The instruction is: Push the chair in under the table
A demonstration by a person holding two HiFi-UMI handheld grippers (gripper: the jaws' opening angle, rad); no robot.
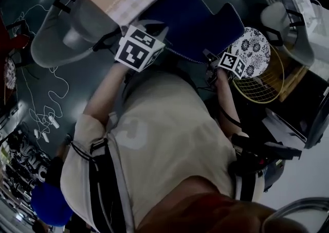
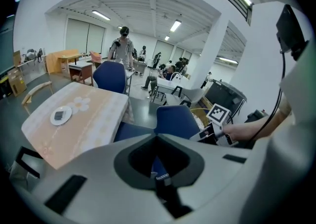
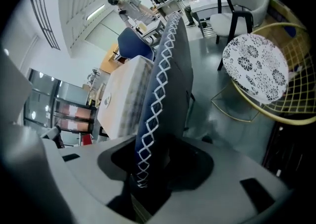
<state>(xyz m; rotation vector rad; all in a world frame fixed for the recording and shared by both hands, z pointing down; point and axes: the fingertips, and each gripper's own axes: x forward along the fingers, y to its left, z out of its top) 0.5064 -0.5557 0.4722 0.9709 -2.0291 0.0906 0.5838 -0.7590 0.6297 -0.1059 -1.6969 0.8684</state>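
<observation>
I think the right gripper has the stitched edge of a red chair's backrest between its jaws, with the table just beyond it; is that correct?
Not quite: the chair is blue, not red. The right gripper view shows the right gripper with the stitched edge of the blue chair backrest between its jaws, and the table just beyond it.

Around you the room is large and white, with a pillar (image 2: 213,60), long light strips (image 2: 100,15) on the ceiling and pale blinds (image 2: 84,35) at the far wall; wooden desks (image 2: 66,59) stand by the left wall. The floor (image 1: 82,85) is dark and smooth, with white cables (image 1: 50,119) lying on it; at your right a gold wire chair (image 3: 296,97) carries a patterned cushion (image 3: 254,67), and a white shell chair (image 3: 232,18) stands behind it.
</observation>
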